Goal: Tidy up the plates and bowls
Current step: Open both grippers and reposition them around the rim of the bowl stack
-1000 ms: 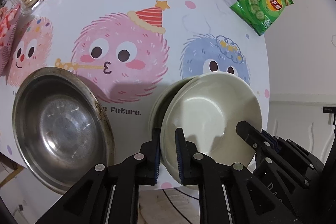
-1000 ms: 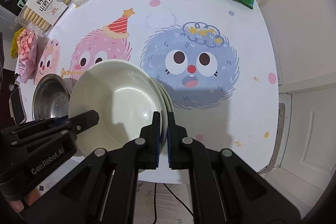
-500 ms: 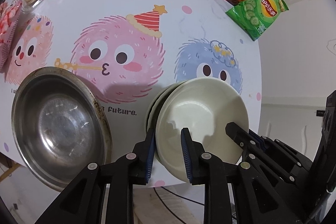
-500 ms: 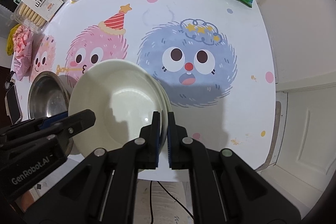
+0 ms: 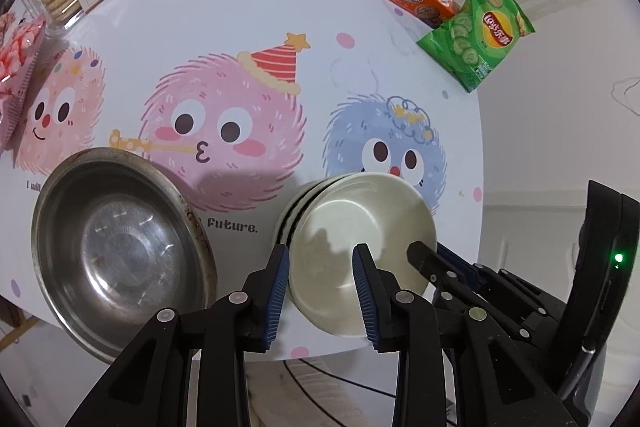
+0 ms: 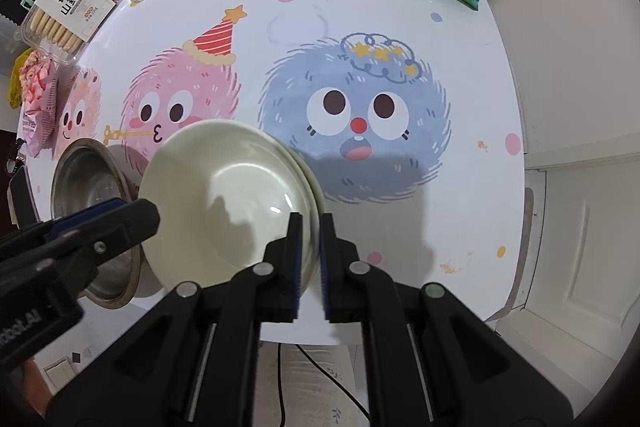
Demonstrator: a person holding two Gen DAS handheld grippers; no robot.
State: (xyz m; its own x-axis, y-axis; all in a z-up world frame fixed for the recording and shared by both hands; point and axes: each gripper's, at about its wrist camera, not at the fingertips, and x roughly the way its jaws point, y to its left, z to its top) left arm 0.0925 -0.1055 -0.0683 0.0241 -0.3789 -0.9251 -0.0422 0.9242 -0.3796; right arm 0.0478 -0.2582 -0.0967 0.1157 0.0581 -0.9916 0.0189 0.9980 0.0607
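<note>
- the cream bowls (image 5: 360, 251) are nested in one stack at the table (image 5: 248, 11) front edge.
- left gripper (image 5: 322, 287): jaws opening, straddling the rim, pads clear.
- right gripper (image 6: 308, 259): jaws opening, rim between.
- steel bowl (image 5: 120, 251), beside the stack, is judged unsorted.

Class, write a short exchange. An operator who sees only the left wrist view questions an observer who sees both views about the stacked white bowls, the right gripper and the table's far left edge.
Operator: In my view the right gripper shows only side-on. Where do its pads sit?
Observer: They straddle the right rim of the white bowl stack, one pad inside and one outside. The jaws are opening.
Operator: Is there anything beyond the pink snack bag?
Observer: Yes. A yellow bag lies just past it, at the edge of the table.
</note>
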